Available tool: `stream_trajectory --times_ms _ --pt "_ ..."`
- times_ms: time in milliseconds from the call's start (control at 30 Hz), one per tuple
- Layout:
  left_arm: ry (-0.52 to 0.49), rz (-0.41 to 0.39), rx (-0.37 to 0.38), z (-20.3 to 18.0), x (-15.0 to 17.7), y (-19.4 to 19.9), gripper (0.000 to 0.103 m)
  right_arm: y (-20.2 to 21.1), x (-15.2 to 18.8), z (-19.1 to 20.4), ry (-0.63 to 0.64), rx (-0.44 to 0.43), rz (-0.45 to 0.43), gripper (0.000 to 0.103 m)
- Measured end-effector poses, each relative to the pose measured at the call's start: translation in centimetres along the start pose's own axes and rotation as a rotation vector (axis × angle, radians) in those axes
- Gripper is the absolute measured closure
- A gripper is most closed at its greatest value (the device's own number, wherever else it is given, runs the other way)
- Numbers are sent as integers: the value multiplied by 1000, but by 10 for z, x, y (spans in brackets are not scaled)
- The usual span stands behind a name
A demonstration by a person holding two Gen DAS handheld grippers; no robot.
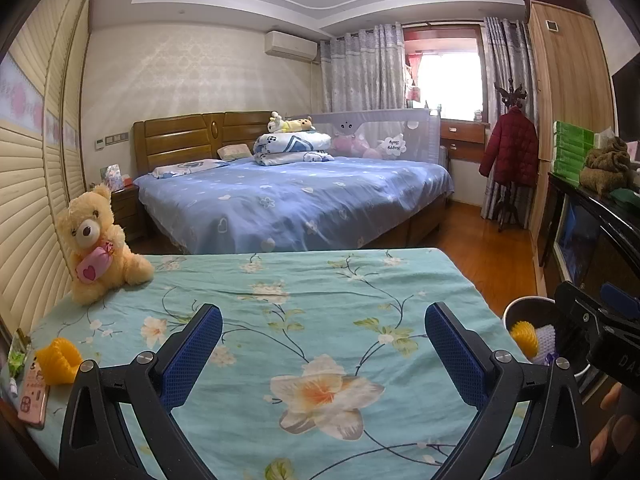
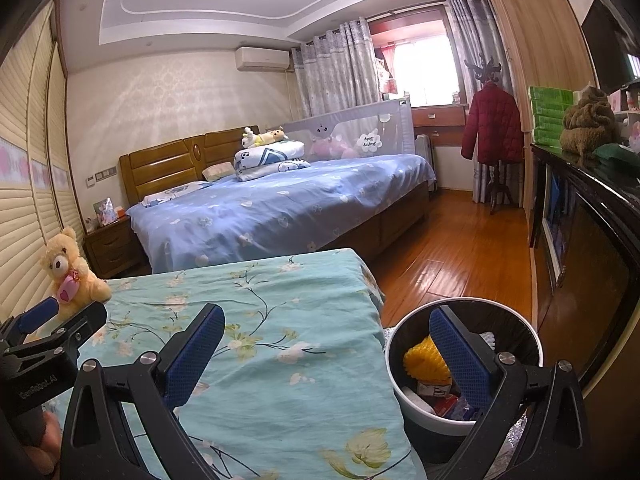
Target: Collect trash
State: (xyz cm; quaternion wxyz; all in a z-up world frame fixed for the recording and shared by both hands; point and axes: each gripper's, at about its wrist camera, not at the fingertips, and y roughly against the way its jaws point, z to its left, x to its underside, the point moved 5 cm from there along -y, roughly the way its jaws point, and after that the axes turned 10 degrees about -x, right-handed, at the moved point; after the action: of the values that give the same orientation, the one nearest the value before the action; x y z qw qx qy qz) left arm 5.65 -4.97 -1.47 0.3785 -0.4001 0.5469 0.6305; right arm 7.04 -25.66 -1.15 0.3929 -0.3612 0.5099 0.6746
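Note:
My left gripper (image 1: pixel 323 350) hangs open and empty over the floral turquoise sheet (image 1: pixel 280 300). A yellow foam net (image 1: pixel 60 362) lies on the sheet at the far left, beside a pink phone (image 1: pixel 34 394) and a green wrapper (image 1: pixel 16 354). My right gripper (image 2: pixel 327 354) is open and empty at the bed's right edge; its right finger (image 2: pixel 460 356) is in front of the round trash bin (image 2: pixel 400 388). The bin holds a yellow foam net (image 2: pixel 424 362), white foam and paper scraps. In the left wrist view the bin (image 1: pixel 524 308) shows at the right edge.
A teddy bear (image 1: pixel 94 244) sits at the sheet's far left corner by the slatted wall. Beyond is a blue bed (image 1: pixel 296 200), then wooden floor (image 2: pixel 460 248). A dark cabinet (image 2: pixel 592 232) runs along the right wall; a red coat (image 2: pixel 494 128) hangs on a stand.

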Motion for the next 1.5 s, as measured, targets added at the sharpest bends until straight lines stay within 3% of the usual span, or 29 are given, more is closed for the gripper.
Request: stream_trajectory --times_ms 1500 --pt "2 19 16 3 2 -3 1 -2 5 9 -11 -9 18 0"
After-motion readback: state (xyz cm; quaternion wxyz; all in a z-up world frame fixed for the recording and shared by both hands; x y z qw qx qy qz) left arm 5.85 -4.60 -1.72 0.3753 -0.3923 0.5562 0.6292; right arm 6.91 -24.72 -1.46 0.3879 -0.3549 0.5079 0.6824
